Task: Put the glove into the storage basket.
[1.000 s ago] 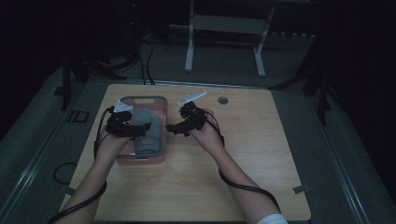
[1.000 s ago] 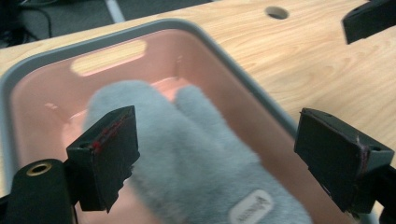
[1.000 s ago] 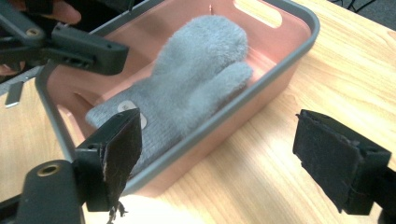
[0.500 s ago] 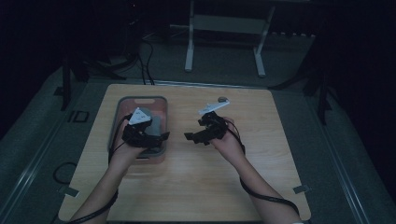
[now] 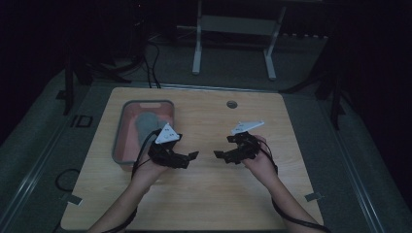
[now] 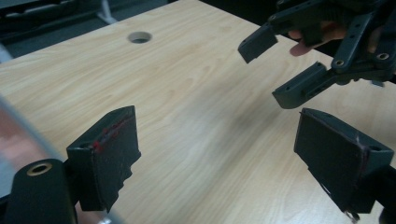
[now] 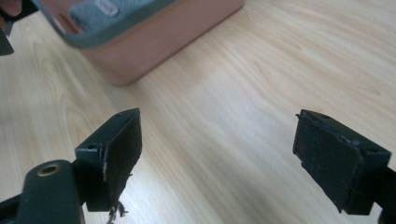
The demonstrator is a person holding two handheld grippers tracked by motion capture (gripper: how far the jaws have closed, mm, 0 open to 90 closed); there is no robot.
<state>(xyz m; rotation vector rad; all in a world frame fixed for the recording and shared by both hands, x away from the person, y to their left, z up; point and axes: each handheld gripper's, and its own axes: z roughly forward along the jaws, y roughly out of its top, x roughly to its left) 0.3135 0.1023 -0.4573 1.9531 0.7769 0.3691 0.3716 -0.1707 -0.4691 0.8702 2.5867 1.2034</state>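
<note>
Right now both claws hover low over the bare wooden bench (image 5: pixel 204 194), facing each other and well apart. The left claw (image 5: pixel 190 156) has its jaws spread wide with nothing between them, and it sits just beside the near right corner of the pink tub (image 5: pixel 124 145). The right claw (image 5: pixel 219 154) is likewise wide open and empty. A grey folded cloth (image 5: pixel 145 124) lies inside the tub, which stands at the bench's left side.
</note>
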